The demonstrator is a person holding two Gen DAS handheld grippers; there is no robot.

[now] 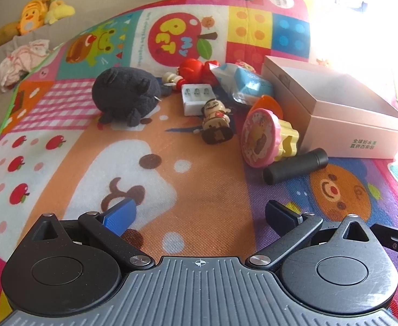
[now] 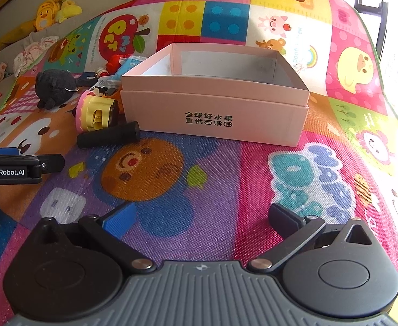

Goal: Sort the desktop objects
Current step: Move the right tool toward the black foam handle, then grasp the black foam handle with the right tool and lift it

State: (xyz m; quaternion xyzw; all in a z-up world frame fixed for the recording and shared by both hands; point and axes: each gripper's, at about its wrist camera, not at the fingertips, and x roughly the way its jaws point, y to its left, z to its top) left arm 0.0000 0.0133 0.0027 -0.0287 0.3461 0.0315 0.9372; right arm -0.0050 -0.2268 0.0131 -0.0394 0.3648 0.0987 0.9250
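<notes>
Open pink cardboard box (image 2: 215, 114) looks empty on the colourful cartoon play mat (image 2: 226, 179), toys like the black cylinder (image 1: 295, 169) and black plush (image 1: 127, 93) piled just beside it, partly overlapping, both left gripper (image 1: 199, 214) and right gripper (image 2: 199, 217) jaws spread, holding nothing.

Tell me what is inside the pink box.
The pink box shows bare white walls and grey floor, with no object in the visible part. Its front wall hides the nearest strip of floor.

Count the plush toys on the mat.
1: the black plush toy lies on the mat left of the toy pile, beside the white battery charger. Others could be hidden behind the pile.
</notes>
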